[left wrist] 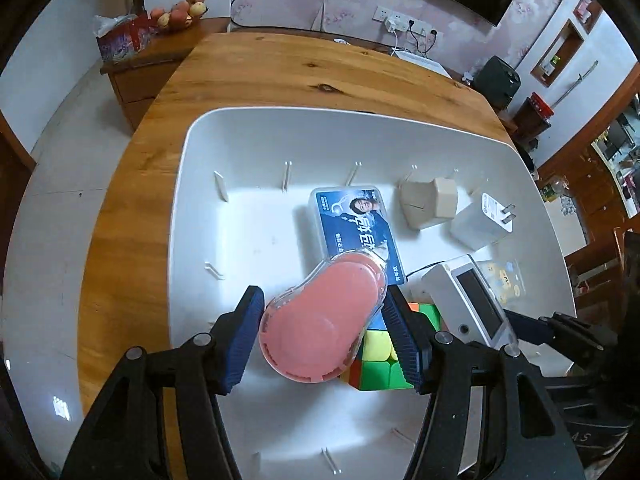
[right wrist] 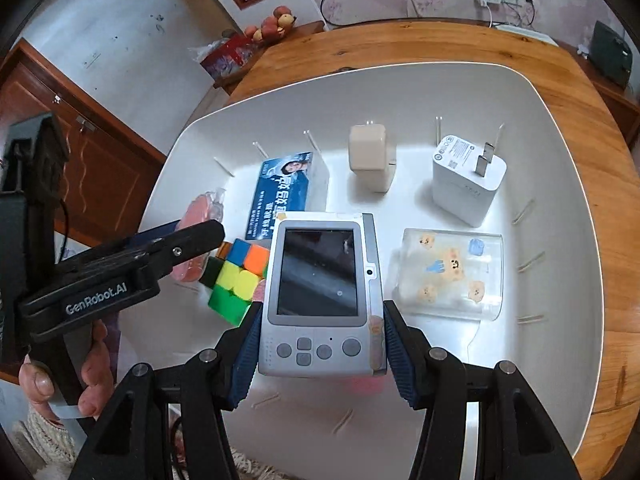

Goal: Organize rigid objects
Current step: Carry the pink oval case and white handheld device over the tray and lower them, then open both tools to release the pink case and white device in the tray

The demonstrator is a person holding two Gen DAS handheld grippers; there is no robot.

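Note:
My left gripper (left wrist: pixel 324 338) is shut on a pink correction-tape dispenser (left wrist: pixel 320 320) and holds it over the white tray (left wrist: pixel 248 128). My right gripper (right wrist: pixel 320 354) is shut on a small grey handheld console (right wrist: pixel 320 288) above the tray; the console also shows in the left wrist view (left wrist: pixel 472 300). A Rubik's cube (right wrist: pixel 234 276) lies in the tray under both, also seen in the left wrist view (left wrist: pixel 380 360). The left gripper's arm shows in the right wrist view (right wrist: pixel 120 268).
In the tray lie a blue-labelled clear box (left wrist: pixel 354 224), a beige charger (left wrist: pixel 430 200), a white plug adapter (right wrist: pixel 468 176) and a clear bear-print case (right wrist: pixel 448 276). The tray sits on a wooden table (left wrist: pixel 280 68). A fruit bowl (left wrist: pixel 182 12) stands on a cabinet behind.

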